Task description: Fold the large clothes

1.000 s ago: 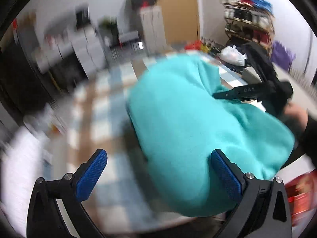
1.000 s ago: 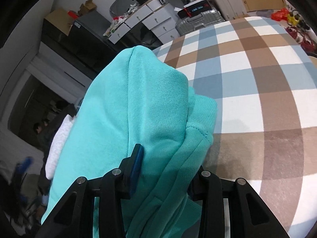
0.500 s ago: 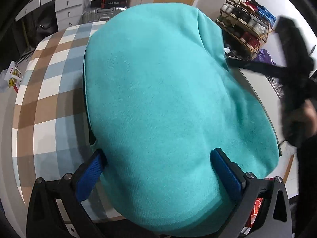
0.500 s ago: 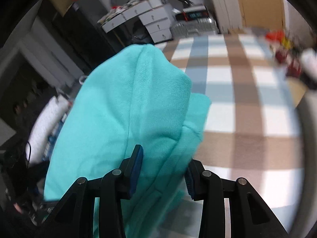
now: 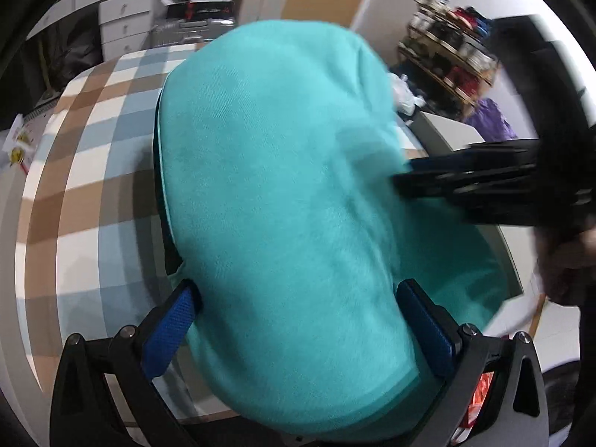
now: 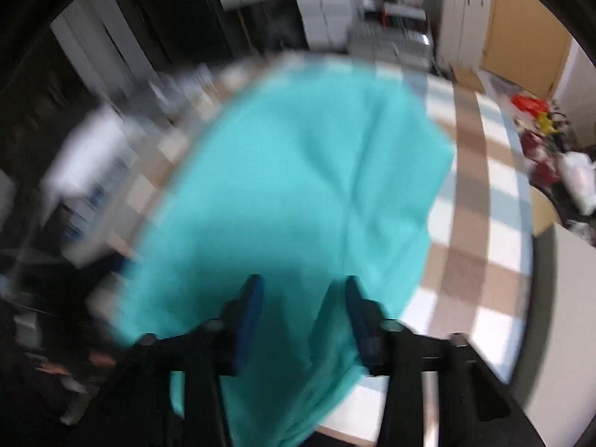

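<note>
A large teal sweatshirt [image 5: 283,193] lies in a thick fold on the checked tablecloth [image 5: 93,156]. My left gripper [image 5: 298,313] is open, its blue pads on either side of the near edge of the fold, above it. In the right wrist view, blurred by motion, the sweatshirt [image 6: 298,186] spreads over the table and my right gripper [image 6: 301,298] has its jaws partly apart with cloth between them. The right gripper [image 5: 484,182] shows as a black blur at the garment's right side in the left wrist view.
The checked table [image 6: 480,201] runs left and far of the garment. White drawers and a suitcase [image 5: 201,11] stand behind it. A shoe rack [image 5: 450,59] stands at the right, by a white counter [image 5: 447,130].
The right gripper has swung round over the garment and its jaws have parted from a tight pinch. The left gripper has stayed open over the near edge of the fold.
</note>
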Demonstrator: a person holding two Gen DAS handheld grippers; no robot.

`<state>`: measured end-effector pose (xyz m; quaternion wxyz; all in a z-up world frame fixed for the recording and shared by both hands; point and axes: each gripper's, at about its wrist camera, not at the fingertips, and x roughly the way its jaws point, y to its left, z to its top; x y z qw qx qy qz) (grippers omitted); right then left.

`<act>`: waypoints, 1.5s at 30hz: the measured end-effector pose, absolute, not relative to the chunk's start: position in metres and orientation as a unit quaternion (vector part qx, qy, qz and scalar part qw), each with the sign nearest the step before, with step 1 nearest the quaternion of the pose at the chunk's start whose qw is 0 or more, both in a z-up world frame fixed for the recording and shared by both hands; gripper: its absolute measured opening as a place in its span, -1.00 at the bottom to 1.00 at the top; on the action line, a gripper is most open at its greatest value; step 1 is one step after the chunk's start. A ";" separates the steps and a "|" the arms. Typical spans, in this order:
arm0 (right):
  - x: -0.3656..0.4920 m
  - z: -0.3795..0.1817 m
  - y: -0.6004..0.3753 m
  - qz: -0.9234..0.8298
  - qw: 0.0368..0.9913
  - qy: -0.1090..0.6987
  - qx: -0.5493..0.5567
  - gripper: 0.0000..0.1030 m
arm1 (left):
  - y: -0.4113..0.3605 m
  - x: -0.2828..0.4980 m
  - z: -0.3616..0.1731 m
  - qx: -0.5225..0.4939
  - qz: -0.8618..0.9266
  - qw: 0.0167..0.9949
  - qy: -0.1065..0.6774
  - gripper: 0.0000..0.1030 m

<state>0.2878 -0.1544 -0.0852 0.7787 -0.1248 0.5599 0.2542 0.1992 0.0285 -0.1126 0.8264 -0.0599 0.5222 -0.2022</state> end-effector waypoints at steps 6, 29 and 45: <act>0.294 -0.110 -0.148 0.236 0.774 0.571 -0.141 -0.33 | 0.060 0.184 -0.081 -0.127 -0.240 0.834 0.480 0.98; 0.354 -0.010 -0.188 0.227 0.825 0.518 -0.012 -0.25 | -0.013 0.191 -0.122 -0.192 -0.443 0.718 0.501 0.95; 0.432 -0.151 -0.158 0.120 0.755 0.629 -0.137 -0.31 | -0.020 0.188 -0.131 -0.185 -0.464 0.698 0.513 0.80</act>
